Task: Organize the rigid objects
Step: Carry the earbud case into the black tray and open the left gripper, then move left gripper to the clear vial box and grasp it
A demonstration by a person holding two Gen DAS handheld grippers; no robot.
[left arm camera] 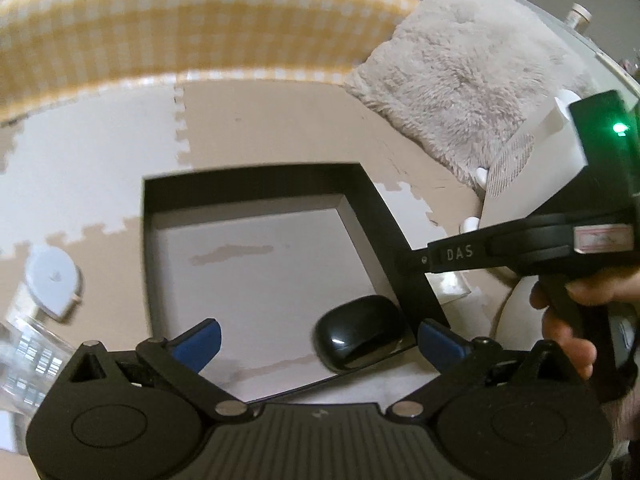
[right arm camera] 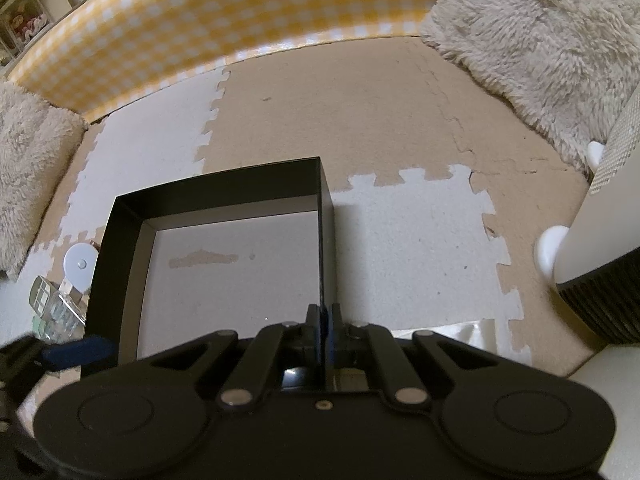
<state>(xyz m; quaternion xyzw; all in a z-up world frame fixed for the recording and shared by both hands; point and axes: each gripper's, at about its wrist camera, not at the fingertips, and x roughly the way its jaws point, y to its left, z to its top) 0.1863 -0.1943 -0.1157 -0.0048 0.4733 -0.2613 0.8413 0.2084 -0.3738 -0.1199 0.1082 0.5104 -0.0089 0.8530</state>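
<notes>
Closest to me, my left gripper (left arm camera: 318,334) hangs with its blue pads spread wide, nothing between them, over the near end of the black box (left arm camera: 160,216). Inside that shallow box a glossy black rounded case (left arm camera: 358,338) lies on the pale grey bottom, tucked in the near right corner; the rest of the box floor is bare apart from a brownish scuff. My right gripper (right arm camera: 322,322) is pressed together on the box's right wall (right arm camera: 326,208), pinching the thin edge. Just outside the left wall lie a white round disc (right arm camera: 81,263) and a clear plastic case (right arm camera: 52,306). Everything sits on a floor of beige and white puzzle mats (right arm camera: 360,120). Beyond are a yellow gingham bolster (right arm camera: 240,12) and fluffy cushions (right arm camera: 540,40).
</notes>
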